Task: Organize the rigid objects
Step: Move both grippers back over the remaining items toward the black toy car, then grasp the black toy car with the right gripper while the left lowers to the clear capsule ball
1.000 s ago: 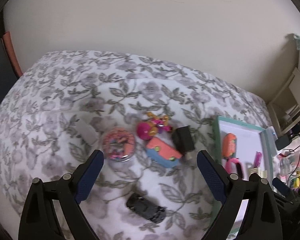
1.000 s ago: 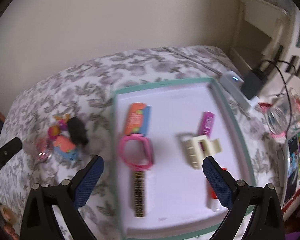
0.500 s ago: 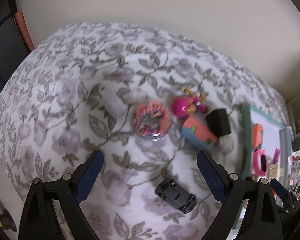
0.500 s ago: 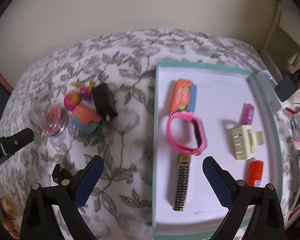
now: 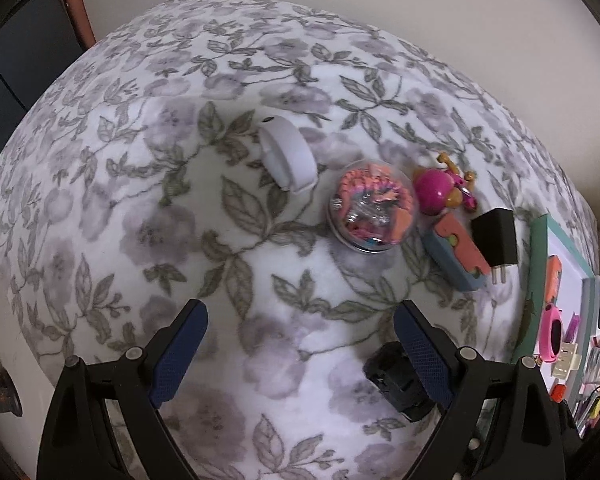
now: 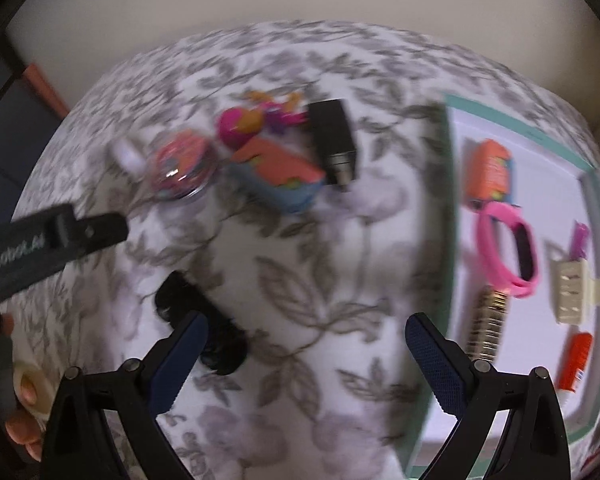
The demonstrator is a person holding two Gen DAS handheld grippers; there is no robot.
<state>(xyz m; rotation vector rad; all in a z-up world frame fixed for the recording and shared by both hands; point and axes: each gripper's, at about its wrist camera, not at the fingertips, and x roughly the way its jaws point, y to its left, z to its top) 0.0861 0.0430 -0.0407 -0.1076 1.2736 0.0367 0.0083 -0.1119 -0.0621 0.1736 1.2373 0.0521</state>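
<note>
On the floral bedspread lie a white band [image 5: 287,159], a clear round case of pink bits [image 5: 370,211], a pink toy [image 5: 444,190], an orange-and-blue box [image 5: 458,257], a black charger [image 5: 496,238] and a black toy car [image 5: 398,380]. My left gripper [image 5: 300,354] is open and empty above the bedspread, the car beside its right finger. My right gripper [image 6: 306,360] is open and empty, the car [image 6: 200,336] by its left finger. The same items show blurred in the right wrist view, with the charger [image 6: 334,142] among them.
A teal-rimmed white tray [image 6: 446,208] on the right holds an orange box [image 6: 490,172], a pink wristband [image 6: 508,248], a gold strap [image 6: 486,326], a cream clip [image 6: 572,294] and an orange item [image 6: 576,362]. The left gripper's finger [image 6: 52,244] crosses the left side. Cluttered shelves stand right.
Both grippers have swung left, away from the tray and over the loose items. The white band has come into clear view. Both stay open.
</note>
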